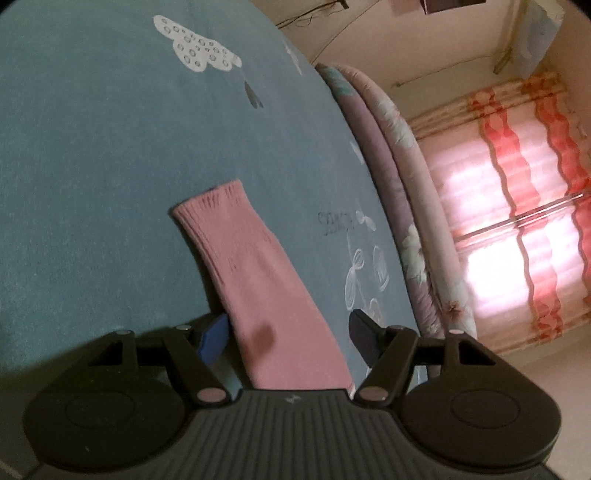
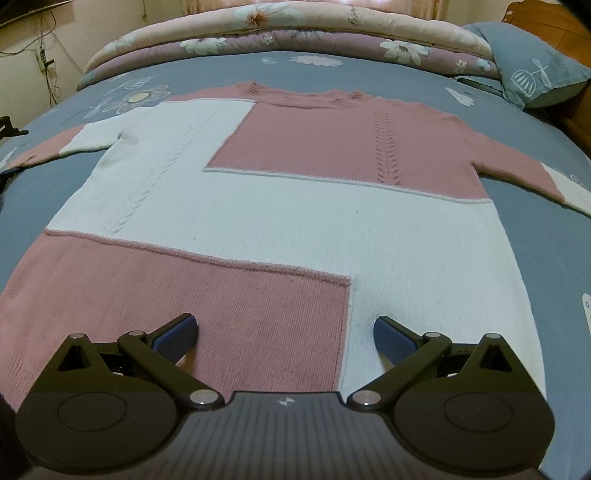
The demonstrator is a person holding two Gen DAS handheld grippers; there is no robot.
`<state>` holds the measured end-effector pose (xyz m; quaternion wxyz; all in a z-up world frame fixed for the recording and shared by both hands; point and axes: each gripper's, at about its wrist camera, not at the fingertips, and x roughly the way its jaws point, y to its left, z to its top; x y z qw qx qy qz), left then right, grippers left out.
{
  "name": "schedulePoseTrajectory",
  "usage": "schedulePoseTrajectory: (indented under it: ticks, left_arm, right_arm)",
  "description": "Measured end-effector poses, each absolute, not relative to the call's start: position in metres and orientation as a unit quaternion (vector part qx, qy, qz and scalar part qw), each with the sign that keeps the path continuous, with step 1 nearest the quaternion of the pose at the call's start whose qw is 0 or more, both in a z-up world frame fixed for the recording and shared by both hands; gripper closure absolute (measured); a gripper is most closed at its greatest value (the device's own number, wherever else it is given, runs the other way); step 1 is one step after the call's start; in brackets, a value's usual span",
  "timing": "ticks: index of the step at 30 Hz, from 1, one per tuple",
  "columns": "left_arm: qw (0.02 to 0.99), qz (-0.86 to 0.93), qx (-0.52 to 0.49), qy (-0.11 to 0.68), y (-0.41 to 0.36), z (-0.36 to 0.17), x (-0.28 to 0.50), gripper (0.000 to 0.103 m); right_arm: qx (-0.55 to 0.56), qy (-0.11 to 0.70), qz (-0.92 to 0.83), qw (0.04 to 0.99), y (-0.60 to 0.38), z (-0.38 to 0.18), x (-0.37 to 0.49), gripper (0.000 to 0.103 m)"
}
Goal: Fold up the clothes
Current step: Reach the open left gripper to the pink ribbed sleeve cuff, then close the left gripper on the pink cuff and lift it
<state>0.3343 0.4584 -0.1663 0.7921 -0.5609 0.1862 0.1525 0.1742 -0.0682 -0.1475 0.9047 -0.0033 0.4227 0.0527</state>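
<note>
Both grippers [image 1: 288,334] [image 2: 286,334] released; ribbed pink sleeve [image 1: 258,280] between left fingers; knit sweater [image 2: 280,206] flat.

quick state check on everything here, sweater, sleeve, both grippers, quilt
sweater: spread flat on the bed, unfolded
left sleeve: stretched out flat, lying between open jaws
left gripper: open, holding nothing
right gripper: open, over the hem
quilt: folded, stacked along the far edge

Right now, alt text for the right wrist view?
A pink-and-white colour-block knit sweater lies flat, face up, sleeves spread, on a blue-grey printed bedsheet. The right gripper hangs open over its hem. A folded floral quilt lies behind.
</note>
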Motion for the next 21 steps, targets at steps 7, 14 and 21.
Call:
schedulePoseTrajectory:
  ticks: [7, 14, 21]
  left_arm:
    - [0.8, 0.166, -0.548, 0.18, 0.464, -0.168, 0.334, 0.033]
    - [0.819, 0.19, -0.503, 0.201, 0.456, -0.163, 0.334, 0.064]
    - [0.823, 0.213, -0.469, 0.238, 0.456, -0.162, 0.33, 0.099]
  right_arm:
    - [-0.004, 0.423, 0.053, 0.905, -0.069, -0.147, 0.175, 0.0]
    - [-0.001, 0.422, 0.05, 0.905, -0.068, -0.146, 0.175, 0.0]
    - [-0.003, 0.42, 0.051, 0.906, -0.068, -0.147, 0.174, 0.0]
